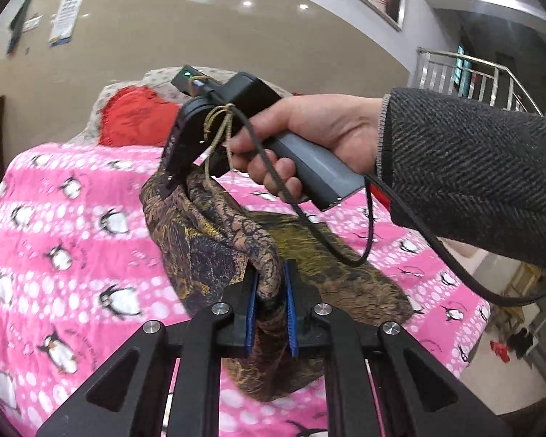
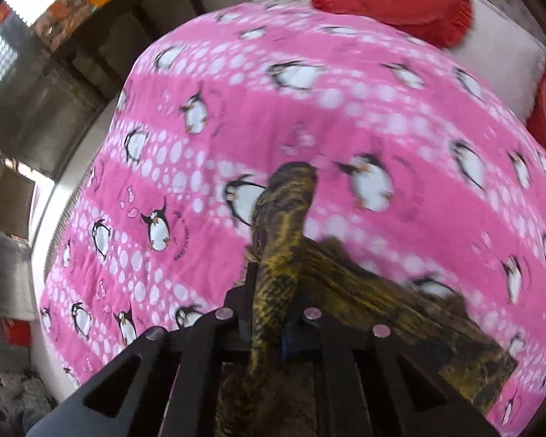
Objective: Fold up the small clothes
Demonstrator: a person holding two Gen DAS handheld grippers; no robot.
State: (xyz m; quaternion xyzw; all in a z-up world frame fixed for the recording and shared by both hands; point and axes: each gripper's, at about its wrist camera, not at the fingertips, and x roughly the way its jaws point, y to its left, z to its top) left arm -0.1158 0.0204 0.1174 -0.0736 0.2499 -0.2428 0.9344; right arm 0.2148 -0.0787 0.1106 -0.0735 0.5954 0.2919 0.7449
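Left tongs (image 1: 270,306) pinched a bunched fold of the brown patterned garment (image 1: 214,240). Right tongs (image 2: 269,313) were clamped on another edge of it. The garment hung partly lifted over the pink penguin-print bed (image 1: 72,218).

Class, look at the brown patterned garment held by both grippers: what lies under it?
Under the brown patterned garment lies the pink penguin-print blanket, spread over the bed. The part of the blanket directly beneath the cloth is covered, so anything there cannot be seen.
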